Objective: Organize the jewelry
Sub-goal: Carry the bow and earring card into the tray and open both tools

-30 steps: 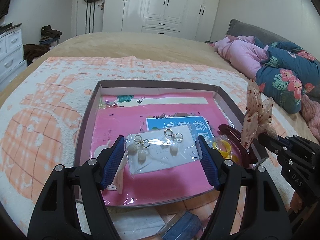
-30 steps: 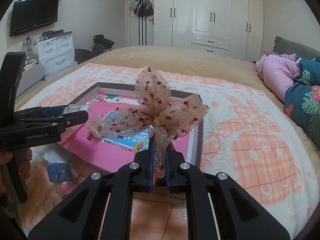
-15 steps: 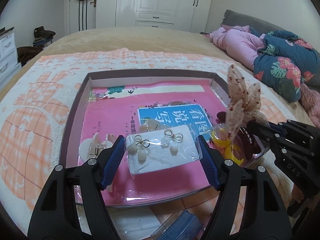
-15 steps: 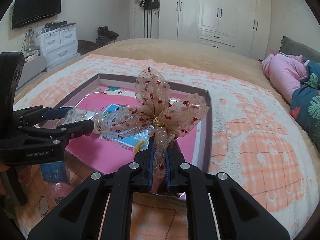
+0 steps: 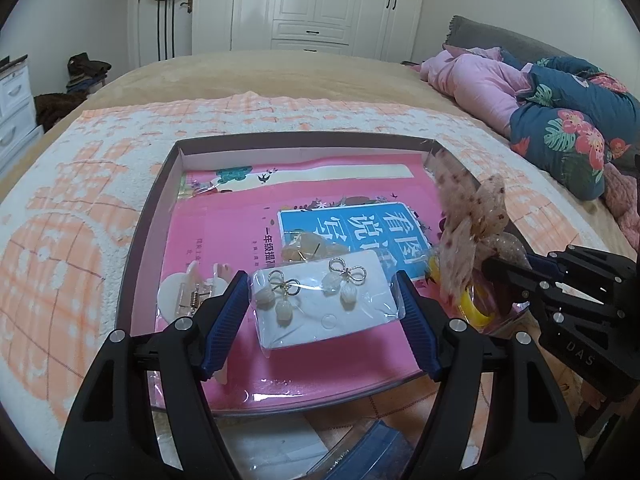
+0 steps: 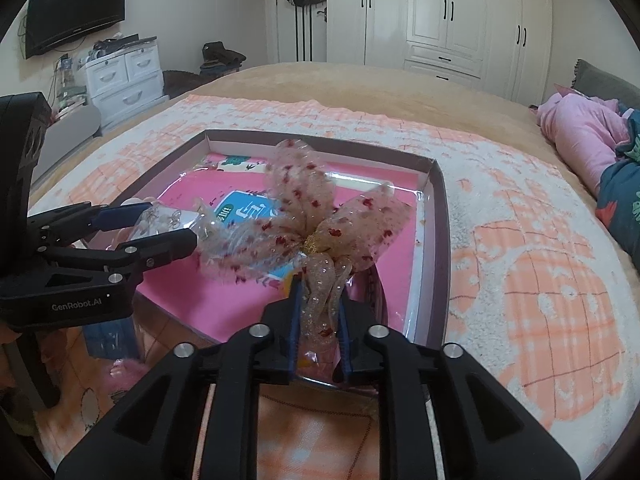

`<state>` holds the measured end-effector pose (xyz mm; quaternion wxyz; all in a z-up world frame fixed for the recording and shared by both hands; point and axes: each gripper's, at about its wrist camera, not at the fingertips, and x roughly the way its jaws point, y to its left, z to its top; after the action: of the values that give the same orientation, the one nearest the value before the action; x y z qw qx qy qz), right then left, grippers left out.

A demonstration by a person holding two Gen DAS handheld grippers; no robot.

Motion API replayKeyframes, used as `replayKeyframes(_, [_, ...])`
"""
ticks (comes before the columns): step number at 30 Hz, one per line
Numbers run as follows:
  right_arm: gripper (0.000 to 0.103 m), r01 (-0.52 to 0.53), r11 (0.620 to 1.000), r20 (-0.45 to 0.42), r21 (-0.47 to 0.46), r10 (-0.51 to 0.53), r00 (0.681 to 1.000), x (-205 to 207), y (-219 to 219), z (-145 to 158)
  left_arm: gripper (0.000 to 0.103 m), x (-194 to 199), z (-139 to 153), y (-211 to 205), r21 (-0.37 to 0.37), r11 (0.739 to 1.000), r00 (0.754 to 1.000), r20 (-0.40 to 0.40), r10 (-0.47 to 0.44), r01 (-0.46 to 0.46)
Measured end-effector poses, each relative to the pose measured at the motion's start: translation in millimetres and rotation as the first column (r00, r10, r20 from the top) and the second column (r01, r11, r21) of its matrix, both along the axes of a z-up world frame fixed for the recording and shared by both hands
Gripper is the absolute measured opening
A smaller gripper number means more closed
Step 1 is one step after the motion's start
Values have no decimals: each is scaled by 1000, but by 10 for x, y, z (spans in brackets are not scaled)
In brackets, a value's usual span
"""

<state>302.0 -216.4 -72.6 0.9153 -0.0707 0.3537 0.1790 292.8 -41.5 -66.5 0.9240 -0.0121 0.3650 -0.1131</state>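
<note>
My left gripper [image 5: 320, 280] is shut on a white earring card [image 5: 324, 312] in a clear sleeve, held by its two short ends just above the tray [image 5: 304, 138]. Two gold bow earrings with pale drops sit on the card. In the right wrist view, my right gripper [image 6: 320, 292] hangs over the tray's near right corner [image 6: 436, 240], its jaws opening. The glittery tail of a sheer beige bow [image 6: 312, 216] with red specks stands loosely between its fingers. The left wrist view shows this bow [image 5: 472, 216] at the right, above a yellow ring [image 5: 472, 308].
A pink book [image 5: 240, 240] lines the tray, which also holds a white hair clip [image 5: 188, 292] and an amber piece [image 5: 304, 248]. A blue packet [image 5: 368, 452] lies on the bedspread below the tray. Pink and floral bedding [image 5: 560, 120] is piled at the right.
The right gripper carried the bow down to the tray's right corner, and its fingers have parted around the bow's tail. The left gripper still holds the earring card.
</note>
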Motion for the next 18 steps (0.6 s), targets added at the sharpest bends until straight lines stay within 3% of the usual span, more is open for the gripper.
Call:
replayKeyframes(11, [42, 29, 999, 3, 29, -29, 1000, -80, -114, 36, 63, 2, -3, 15, -3, 1000, 1000, 0, 2, -2])
replayKeyframes(18, [54, 57, 997, 17, 41, -58, 998, -162, -207, 98, 70, -19, -1, 19, 0, 1000, 1000, 1, 3, -3])
